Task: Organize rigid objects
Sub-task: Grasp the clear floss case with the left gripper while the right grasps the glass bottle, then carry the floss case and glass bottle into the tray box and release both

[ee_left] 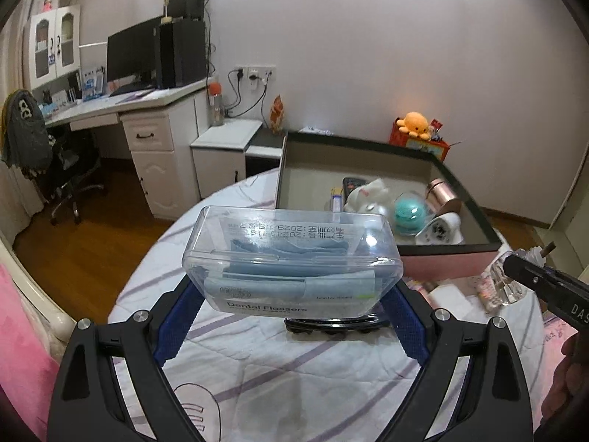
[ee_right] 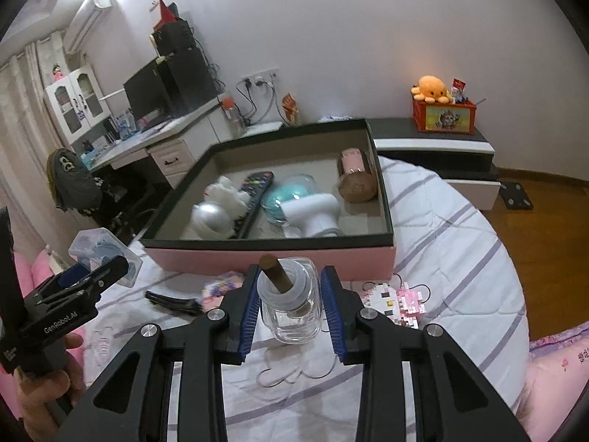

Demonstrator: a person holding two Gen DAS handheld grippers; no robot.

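Note:
My left gripper [ee_left: 294, 293] is shut on a clear plastic box of dental flossers [ee_left: 291, 246], its blue pads pressing both sides, held above the bed. In the right wrist view this gripper [ee_right: 105, 276] and the flosser box [ee_right: 92, 246] show at the left. My right gripper [ee_right: 291, 294] is shut on a small clear glass bottle [ee_right: 294, 318] with a brown stick in its neck. Just beyond both stands an open pink box [ee_right: 276, 259] with a dark rim [ee_left: 460, 248]. It holds a remote, a white plush toy, a teal globe and a pink cup.
On the striped bed sheet lie a black object [ee_left: 331, 326], a pink block-built figure [ee_right: 399, 304] and a black item [ee_right: 173, 300]. A desk with a monitor [ee_left: 132, 55] and a chair [ee_left: 44, 147] stand at the left; a low cabinet bears an orange plush [ee_right: 430, 86].

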